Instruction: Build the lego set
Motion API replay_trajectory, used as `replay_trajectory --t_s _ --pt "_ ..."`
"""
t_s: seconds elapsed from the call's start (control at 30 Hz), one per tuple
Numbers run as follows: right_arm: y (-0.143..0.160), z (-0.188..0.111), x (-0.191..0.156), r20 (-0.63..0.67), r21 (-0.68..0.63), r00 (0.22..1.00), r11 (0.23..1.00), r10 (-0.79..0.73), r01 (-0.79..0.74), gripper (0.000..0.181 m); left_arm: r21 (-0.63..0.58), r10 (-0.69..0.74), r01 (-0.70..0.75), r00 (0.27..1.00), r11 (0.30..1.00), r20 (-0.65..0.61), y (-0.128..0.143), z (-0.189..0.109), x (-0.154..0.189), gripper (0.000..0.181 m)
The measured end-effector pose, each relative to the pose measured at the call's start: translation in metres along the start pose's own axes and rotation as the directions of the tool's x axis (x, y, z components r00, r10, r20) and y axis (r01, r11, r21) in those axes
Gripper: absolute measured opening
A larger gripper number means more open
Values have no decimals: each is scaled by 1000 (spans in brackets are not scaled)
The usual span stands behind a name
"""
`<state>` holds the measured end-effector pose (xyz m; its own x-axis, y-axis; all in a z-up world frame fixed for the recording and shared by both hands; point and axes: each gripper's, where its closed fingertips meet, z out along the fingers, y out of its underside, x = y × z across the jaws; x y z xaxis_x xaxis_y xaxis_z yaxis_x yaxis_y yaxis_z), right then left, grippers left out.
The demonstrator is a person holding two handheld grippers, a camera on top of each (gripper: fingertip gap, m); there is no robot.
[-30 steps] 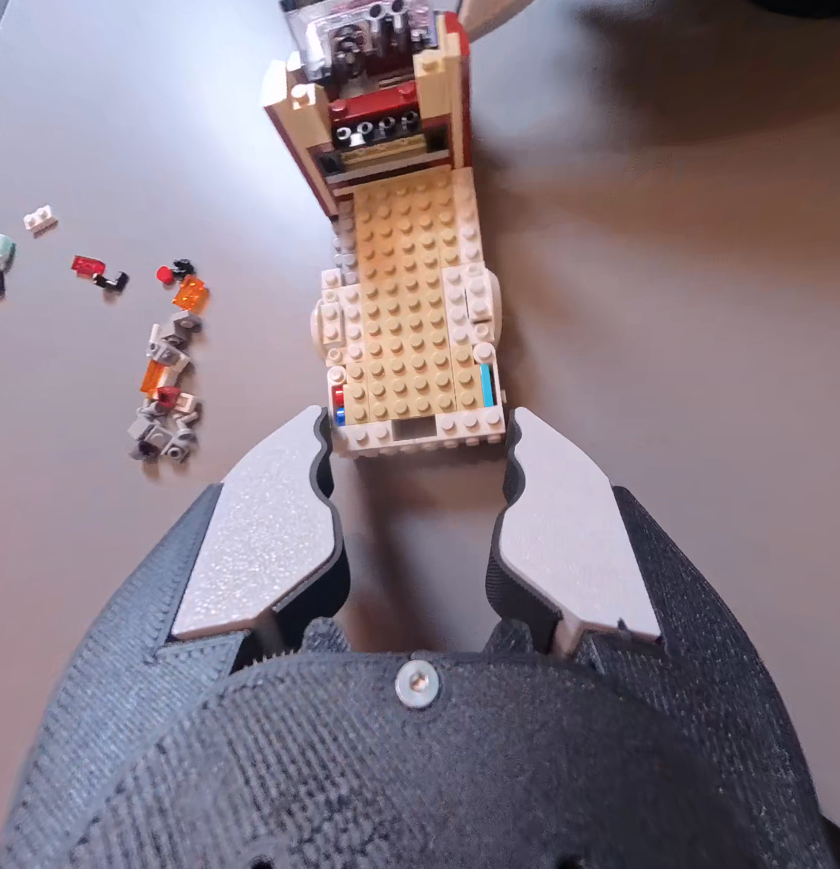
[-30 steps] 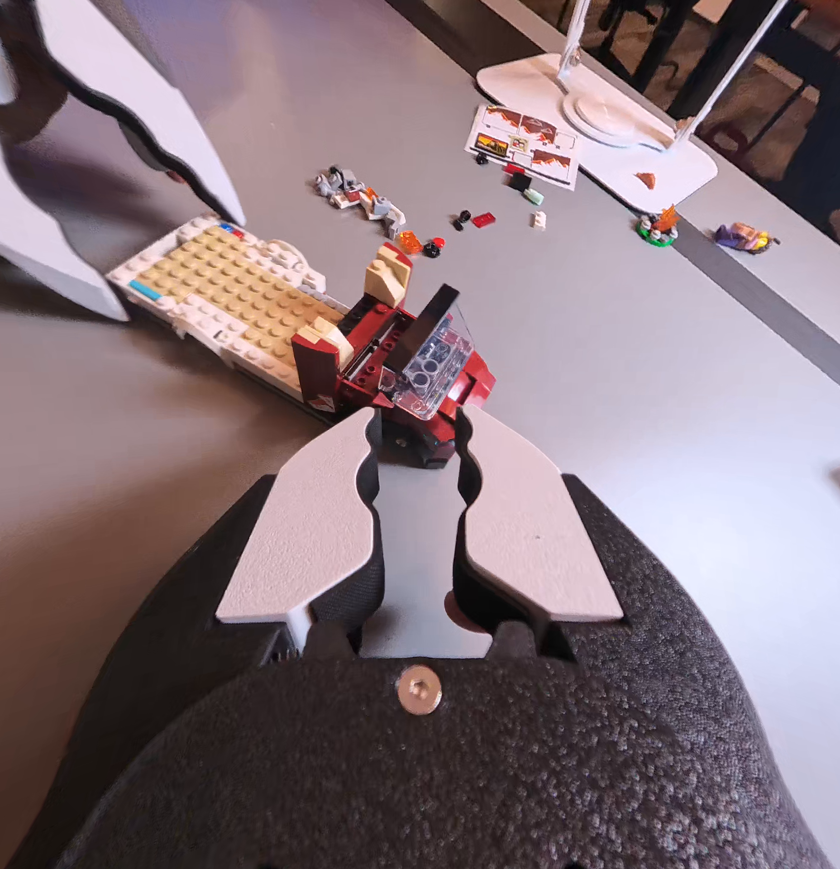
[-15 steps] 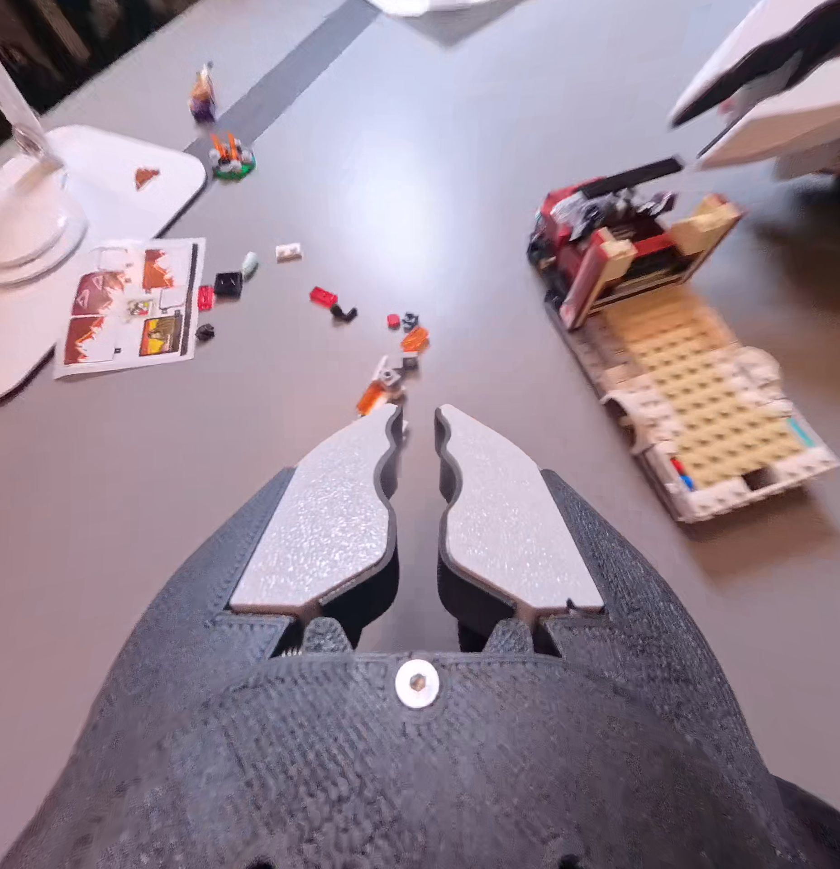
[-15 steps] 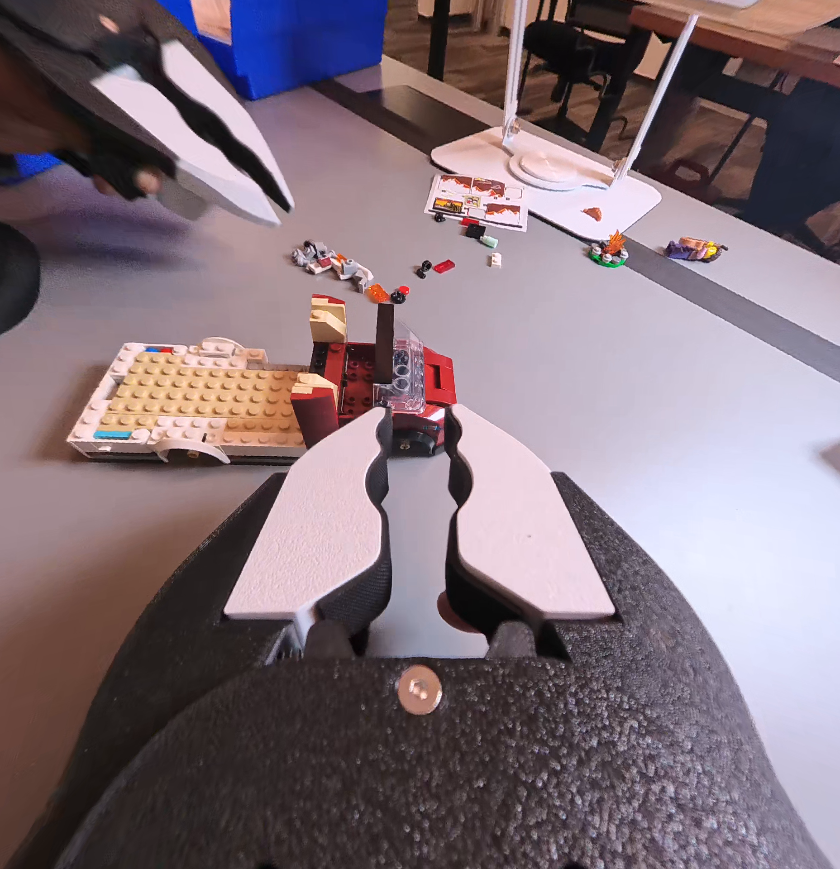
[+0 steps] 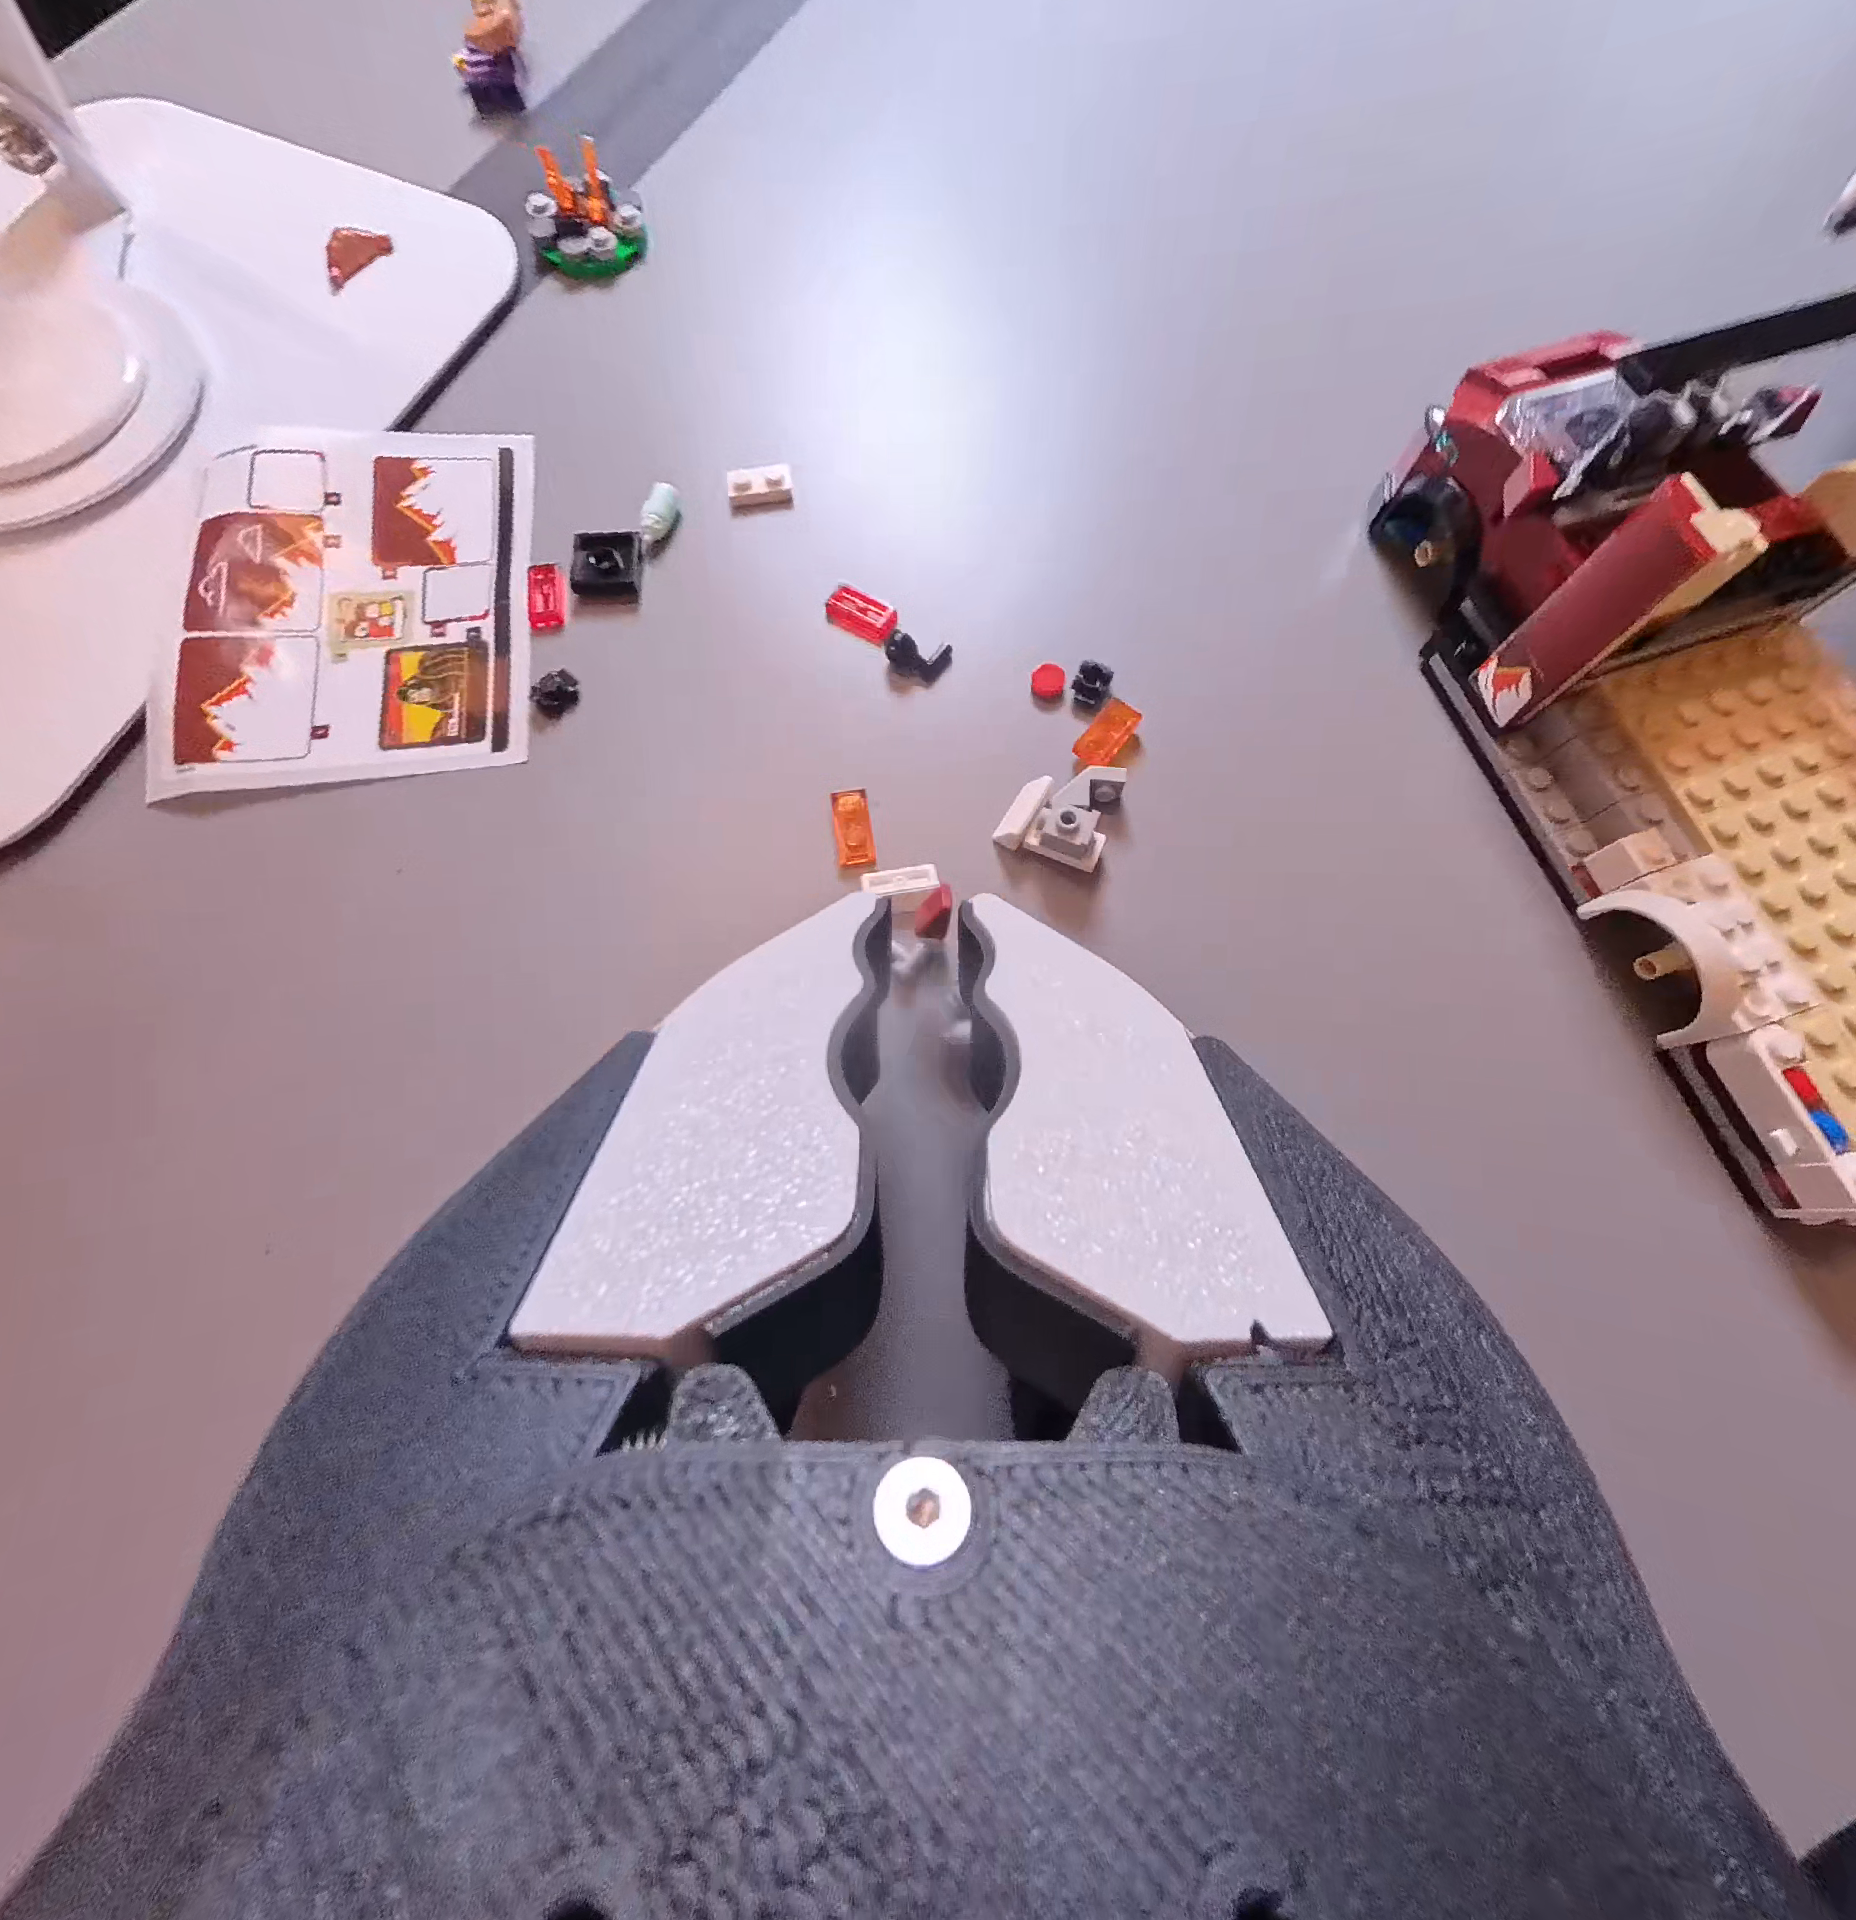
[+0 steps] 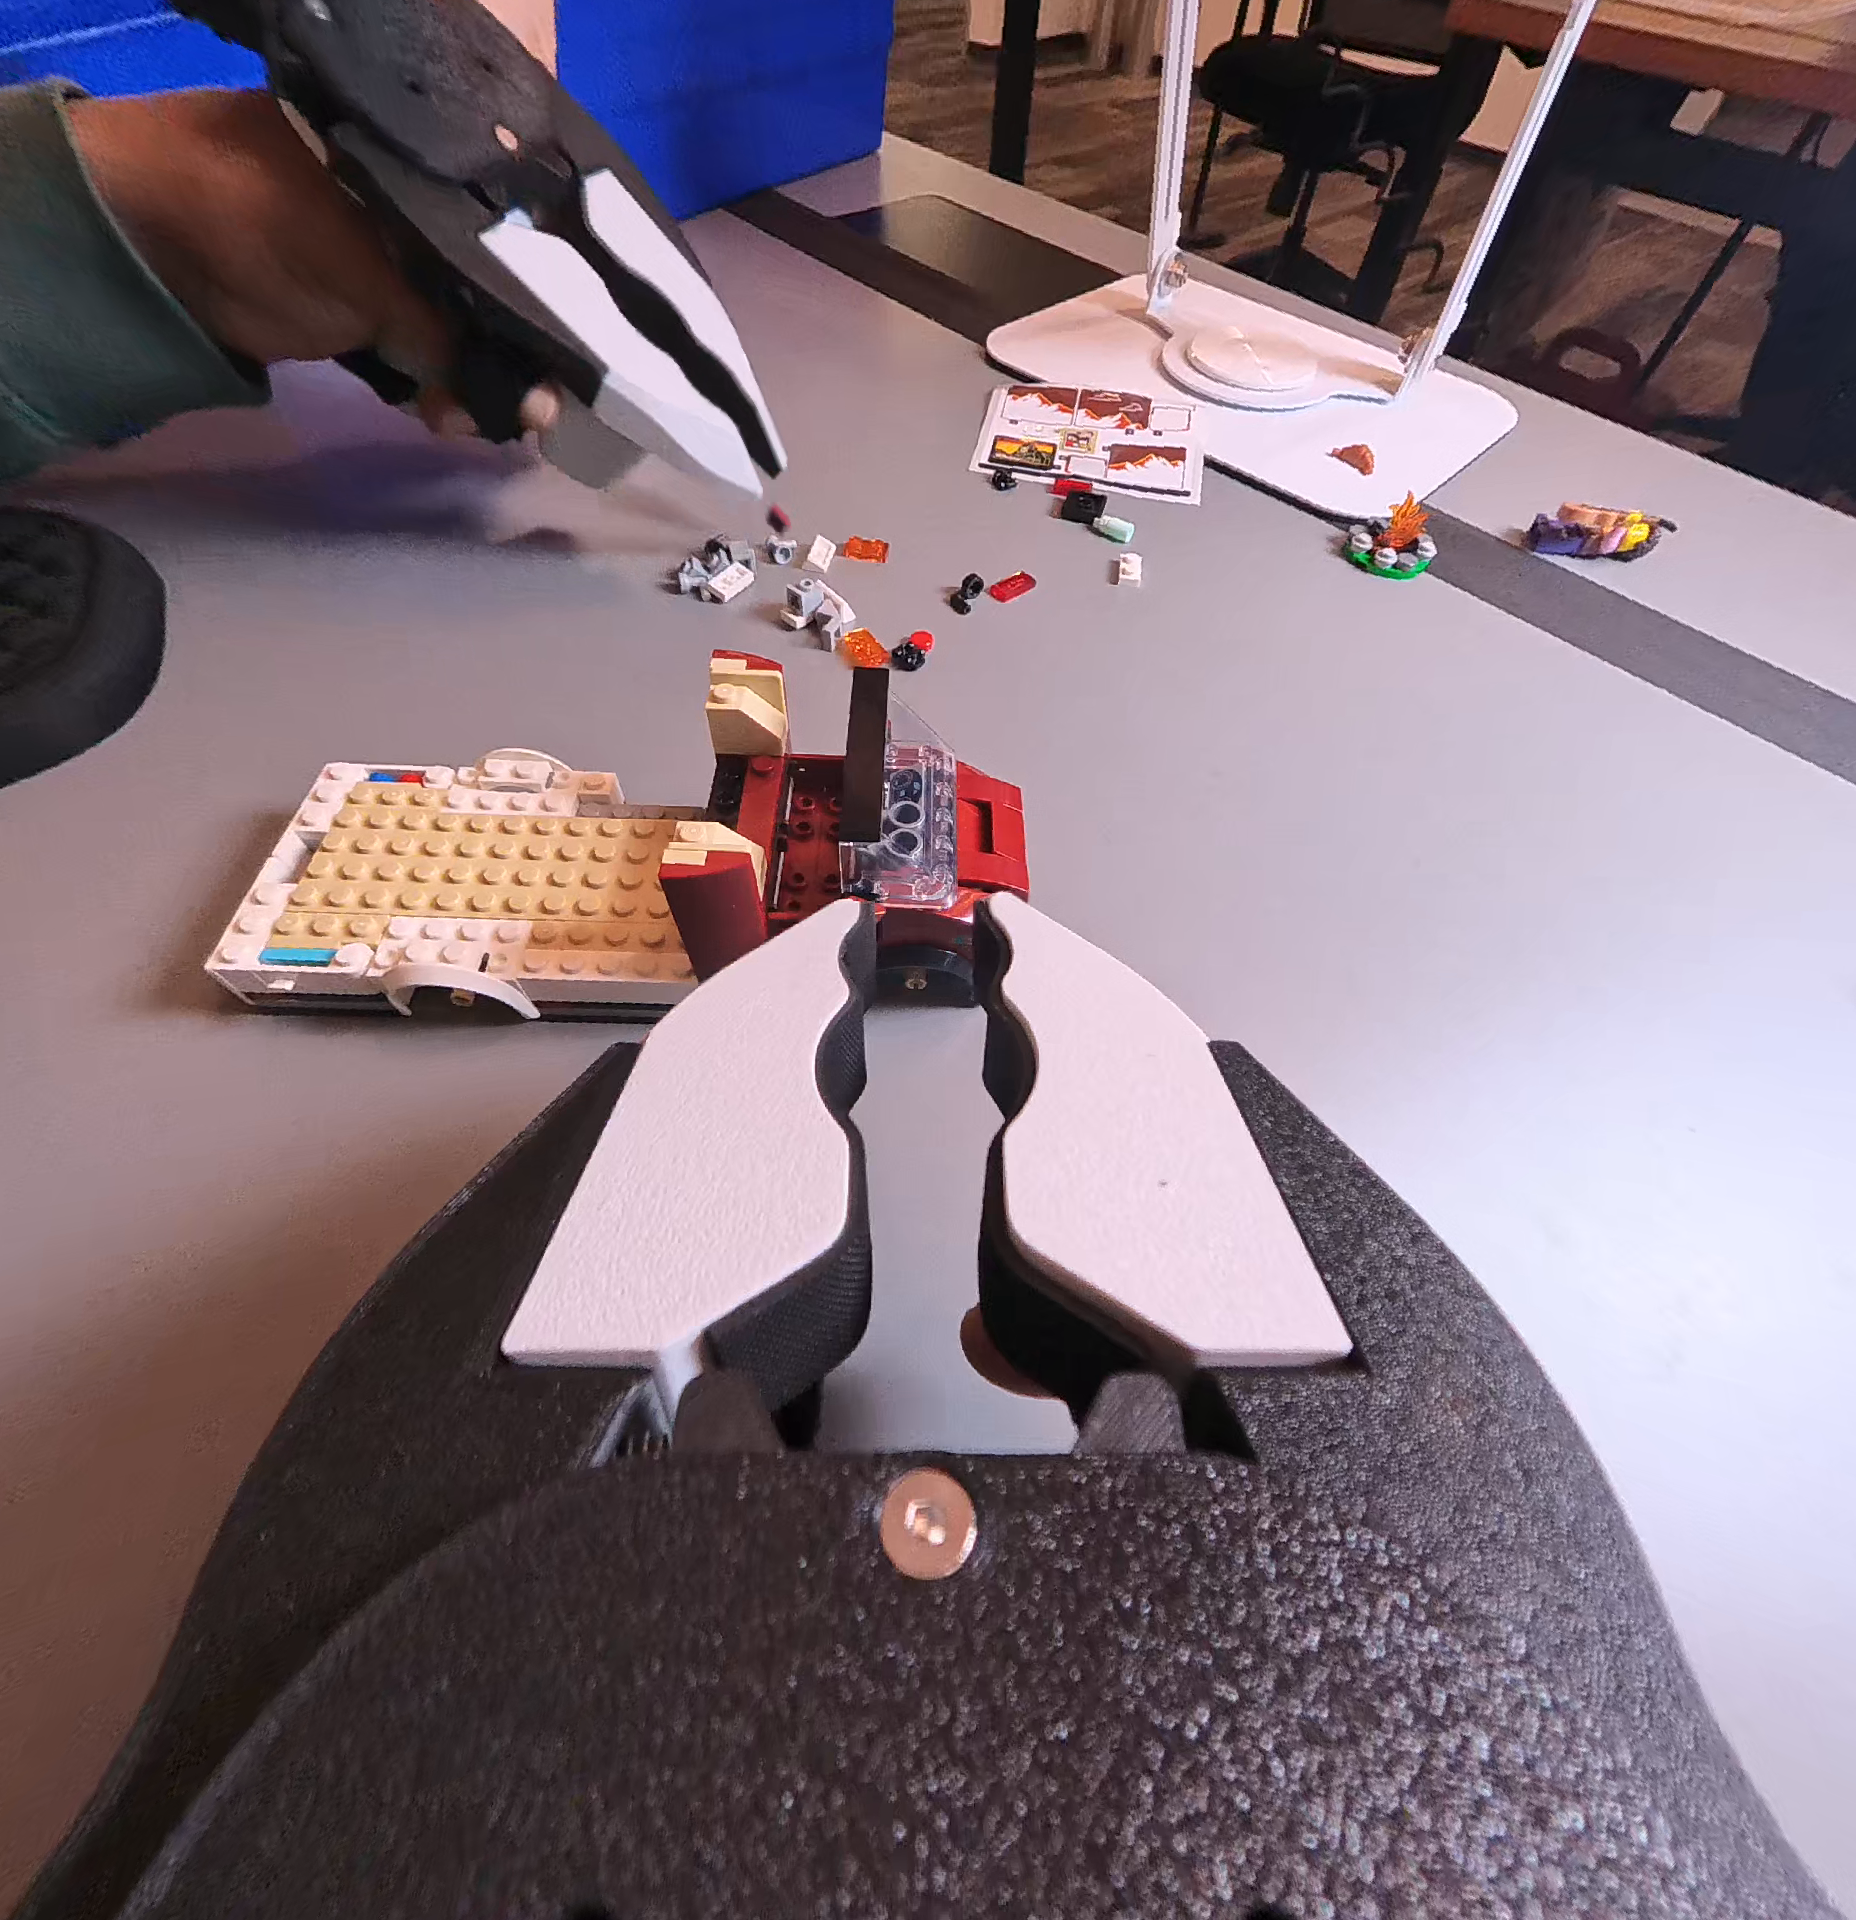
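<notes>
Left wrist view: we see the lego vehicle (image 5: 1672, 790) partly built at the right edge of the bench (image 5: 1111, 260), with a dark red cab fitted and a tan studded bed left bare, so we judge the build to be roughly mid-way. Loose pieces (image 5: 1059, 810) lie scattered between the vehicle and the sticker sheet (image 5: 342, 613), which indicates that several steps remain. The left gripper (image 5: 924, 914) has its fingers (image 5: 716, 1122) nearly closed, with a narrow gap, and a small dark red piece (image 5: 934, 912) sits at the tips. We cannot tell whether the tips actually pinch it.

Right wrist view: we see the right gripper (image 6: 919, 920) low over the bench, just in front of the cab. Its fingers (image 6: 1132, 1143) are slightly parted and empty, and touch nothing that we can confirm. Farther off, the left gripper hangs above the loose pieces with the dark red piece at its tip. A campfire model (image 6: 1389, 545) and a figure (image 6: 1594, 532) lie well apart from the vehicle.
</notes>
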<state>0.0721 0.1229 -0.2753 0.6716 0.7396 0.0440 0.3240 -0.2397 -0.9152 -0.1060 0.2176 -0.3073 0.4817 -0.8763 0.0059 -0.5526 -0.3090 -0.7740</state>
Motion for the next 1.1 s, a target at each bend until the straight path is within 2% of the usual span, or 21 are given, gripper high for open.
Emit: replay_trajectory --t_s 0.1,0.23,0.3,0.43,0.5,0.63,0.73,0.9,1.0,1.1 --pt "-1 -1 -1 14 9 1000 1000 12 -12 18 12 -52 52 999 999 -16 1 -3 -6 17" --pt "-2 -3 -1 31 21 999 999 32 -33 18 -3 -23 23 998 1000 -52 5 0 1 24" --pt "-3 -3 0 40 25 998 999 44 -45 18 -16 24 -26 994 1000 -103 5 0 15 22" --pt "-2 -3 0 54 25 997 998 62 -64 17 -116 159 -170 982 979 -102 15 7 29 26" --pt "-2 -3 0 59 24 996 998 62 -64 17 -175 214 -224 974 959 -71 21 11 27 24" --pt "-3 -4 -1 58 27 997 998 51 -53 17 -186 224 -233 972 955 -66 21 12 26 7" --pt "-3 -5 -1 57 30 997 998 50 -52 17 -153 170 -178 983 972 -63 18 8 23 0" --pt "-4 -7 0 56 33 997 998 48 -50 16 -5 -39 39 990 999 -137 -5 -7 21 0" --pt "-4 -7 0 57 34 997 998 48 -50 16 -52 -22 17 995 998 -94 1 -10 13 9" --pt "-3 -6 -1 61 29 997 998 46 -47 16 -114 4 -16 995 993 -102 11 -3 18 16"
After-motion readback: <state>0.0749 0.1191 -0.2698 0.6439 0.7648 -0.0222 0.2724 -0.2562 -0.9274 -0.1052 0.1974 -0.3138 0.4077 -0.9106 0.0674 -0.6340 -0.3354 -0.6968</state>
